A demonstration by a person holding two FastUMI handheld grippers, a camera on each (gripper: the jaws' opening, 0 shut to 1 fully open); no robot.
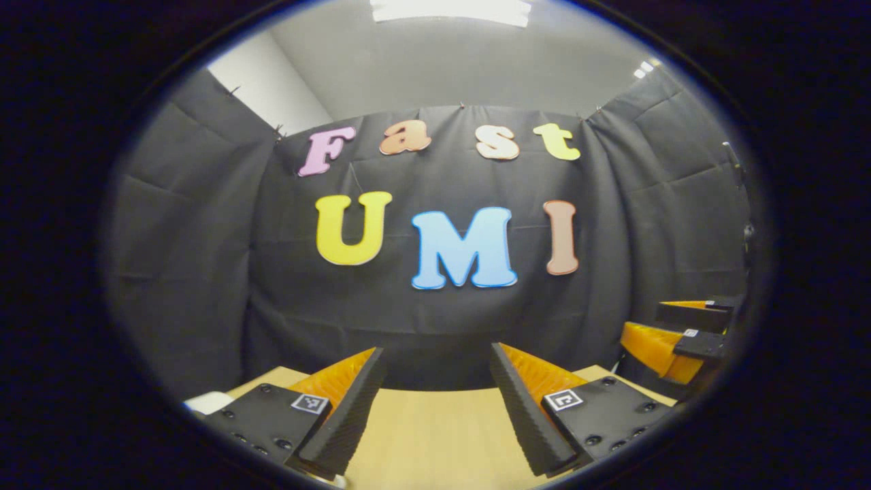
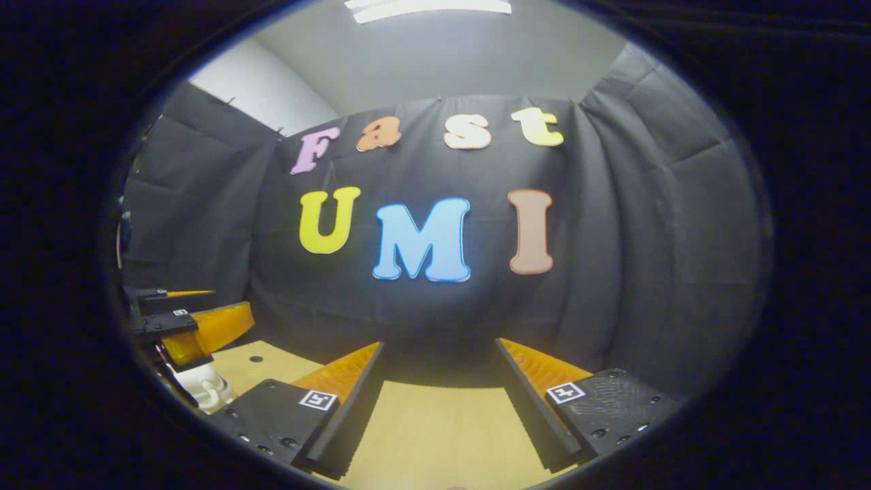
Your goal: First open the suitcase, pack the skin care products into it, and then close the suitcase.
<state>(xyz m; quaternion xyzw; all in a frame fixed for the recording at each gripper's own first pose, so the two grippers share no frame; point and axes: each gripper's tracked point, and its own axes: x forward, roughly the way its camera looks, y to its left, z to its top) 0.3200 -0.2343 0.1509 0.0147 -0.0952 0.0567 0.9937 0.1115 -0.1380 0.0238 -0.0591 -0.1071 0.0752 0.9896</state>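
Observation:
In the left gripper view my left gripper [image 1: 435,408] stands open above the wooden table [image 1: 435,435], with nothing between its fingers. My right gripper [image 1: 687,337] shows at the right edge of that view, held level. In the right gripper view my right gripper [image 2: 439,408] is open over the same table [image 2: 442,435], empty. My left gripper [image 2: 184,323] appears at the left edge there. Below it sits a white object [image 2: 204,388], partly cut off; what it is cannot be told.
The black cloth wall [image 1: 435,327] closes off the far side of the table, close ahead of both grippers. A small dark hole [image 2: 256,358] marks the tabletop at the left. A white corner [image 1: 207,401] peeks in at the left gripper view's lower left.

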